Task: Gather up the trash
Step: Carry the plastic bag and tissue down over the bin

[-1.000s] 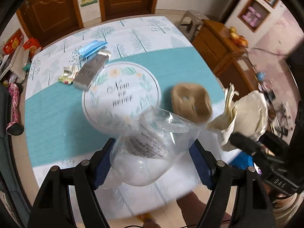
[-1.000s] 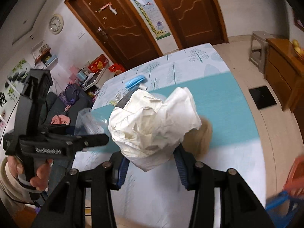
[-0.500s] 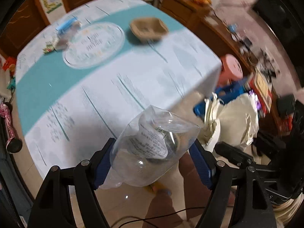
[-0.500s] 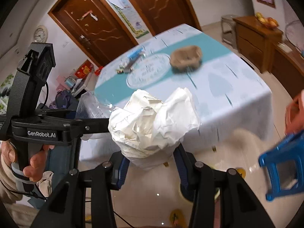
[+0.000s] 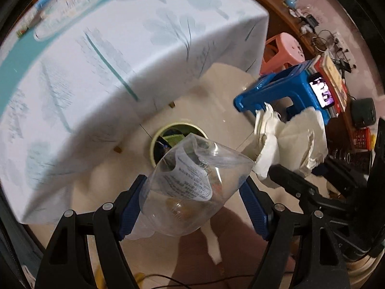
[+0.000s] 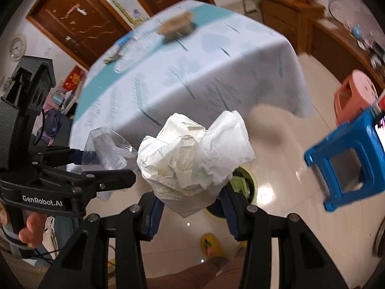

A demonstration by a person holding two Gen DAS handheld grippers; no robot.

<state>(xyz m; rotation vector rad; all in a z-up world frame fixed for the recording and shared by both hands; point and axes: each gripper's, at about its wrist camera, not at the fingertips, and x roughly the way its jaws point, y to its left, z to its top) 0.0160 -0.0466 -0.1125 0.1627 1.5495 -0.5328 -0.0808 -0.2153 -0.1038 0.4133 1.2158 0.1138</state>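
Observation:
My left gripper (image 5: 193,207) is shut on a clear plastic wrapper (image 5: 192,187) with a printed label, held over the floor. Just beyond it stands a round pale-green trash bin (image 5: 179,126) beside the table, partly hidden by the wrapper. My right gripper (image 6: 192,209) is shut on a crumpled white paper wad (image 6: 195,154); the bin (image 6: 251,183) shows just behind and to the right of the wad. In the left wrist view the paper wad (image 5: 291,142) and the right gripper sit at the right. The left gripper (image 6: 72,166) with the plastic wrapper (image 6: 105,149) appears at the left in the right wrist view.
The table with a white and teal cloth (image 5: 101,55) hangs over the bin's left side and carries a round mat, a brown basket (image 6: 178,25) and small litter. A blue stool (image 5: 284,89) and a pink stool (image 5: 284,53) stand to the right. My foot (image 6: 216,262) is on the tiled floor.
Both grippers have swung away from above the tabletop and sunk toward the floor. The trash bin has come into view beneath them. Both keep their loads.

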